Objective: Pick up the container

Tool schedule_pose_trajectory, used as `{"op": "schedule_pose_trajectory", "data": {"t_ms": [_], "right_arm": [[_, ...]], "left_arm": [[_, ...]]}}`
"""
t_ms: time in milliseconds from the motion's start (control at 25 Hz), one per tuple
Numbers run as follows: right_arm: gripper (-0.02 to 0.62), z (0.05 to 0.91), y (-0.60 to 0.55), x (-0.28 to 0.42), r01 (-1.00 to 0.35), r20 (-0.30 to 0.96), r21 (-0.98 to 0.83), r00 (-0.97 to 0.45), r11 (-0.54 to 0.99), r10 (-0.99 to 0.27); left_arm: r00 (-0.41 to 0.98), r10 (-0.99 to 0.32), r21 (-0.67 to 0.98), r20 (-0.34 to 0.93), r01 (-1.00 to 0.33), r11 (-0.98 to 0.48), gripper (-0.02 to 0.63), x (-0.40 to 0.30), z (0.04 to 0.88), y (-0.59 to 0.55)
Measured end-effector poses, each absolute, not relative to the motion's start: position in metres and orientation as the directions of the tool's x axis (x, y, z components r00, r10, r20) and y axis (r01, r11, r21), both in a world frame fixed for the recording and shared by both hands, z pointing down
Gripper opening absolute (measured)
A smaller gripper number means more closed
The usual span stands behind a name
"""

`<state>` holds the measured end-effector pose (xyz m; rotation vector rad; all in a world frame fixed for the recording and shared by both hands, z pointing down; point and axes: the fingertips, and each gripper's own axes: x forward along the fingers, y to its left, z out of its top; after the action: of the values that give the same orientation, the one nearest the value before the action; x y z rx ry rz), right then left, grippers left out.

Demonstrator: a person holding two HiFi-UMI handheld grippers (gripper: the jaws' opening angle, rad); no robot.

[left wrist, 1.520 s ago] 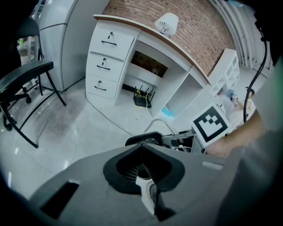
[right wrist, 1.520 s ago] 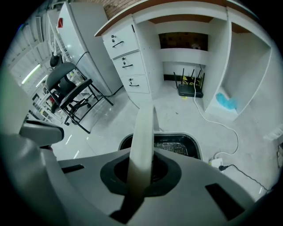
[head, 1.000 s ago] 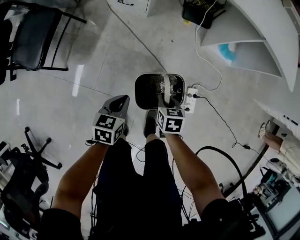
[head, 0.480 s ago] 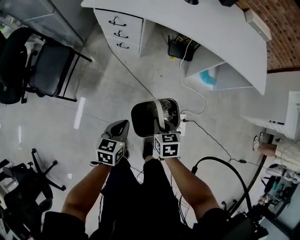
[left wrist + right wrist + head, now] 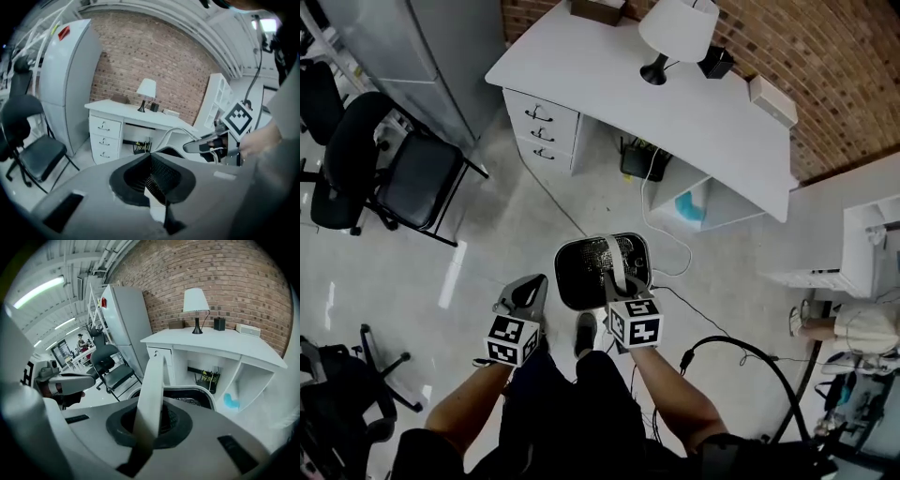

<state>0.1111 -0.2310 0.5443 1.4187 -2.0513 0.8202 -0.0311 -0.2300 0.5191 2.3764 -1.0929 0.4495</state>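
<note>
The right gripper [image 5: 624,289] is clamped on the white handle [image 5: 151,390] of the container [image 5: 581,272]. In the right gripper view the band stands upright between the two pads, pinched flat with no gap showing. The container is a dark mesh basket with a pale rim. It sits just far of and below those fingers, in the middle of the scene, between the person and the desk [image 5: 712,122].

The handle's long axis runs near to far across the basket's right half, and the grip takes it towards its near end. Most of the basket therefore lies on the far and left side of the pinch. Judging from how close the rim [image 5: 201,397] rides under the jaws, the basket hangs from the handle rather than resting on the floor [image 5: 497,225], though no view shows its underside.

The left gripper [image 5: 528,295] holds nothing. Its own view shows the pads closed together around an empty hollow. It sits just left of the basket's near-left corner, close to it but not touching, and level with the right gripper.

Because the load sits off to the far-left of the pinch, the basket is likely to tip that way. If it needs steadying, the left gripper is the nearer one to its free side.
</note>
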Motion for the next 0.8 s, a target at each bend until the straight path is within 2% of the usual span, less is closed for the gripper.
{"op": "schedule_pose_trajectory", "data": {"t_ms": [360, 600, 800], "right_arm": [[0.008, 0.444, -0.221, 0.091, -0.924, 0.624, -0.207, -0.377, 0.320, -0.685], [0.008, 0.391, -0.206, 0.086, -0.916, 0.565, -0.205, -0.398, 0.345, -0.723], [0.008, 0.357, -0.193, 0.086, -0.921, 0.534, -0.186, -0.386, 0.341, -0.752]], "left_arm": [[0.654, -0.688, 0.265, 0.315, -0.757, -0.598, 0.011, -0.031, 0.407, -0.218], [0.669, -0.714, 0.309, 0.208, -0.737, -0.601, 0.011, -0.039, 0.346, -0.201], [0.654, -0.743, 0.257, 0.145, -0.750, -0.610, 0.011, -0.051, 0.307, -0.189]]}}
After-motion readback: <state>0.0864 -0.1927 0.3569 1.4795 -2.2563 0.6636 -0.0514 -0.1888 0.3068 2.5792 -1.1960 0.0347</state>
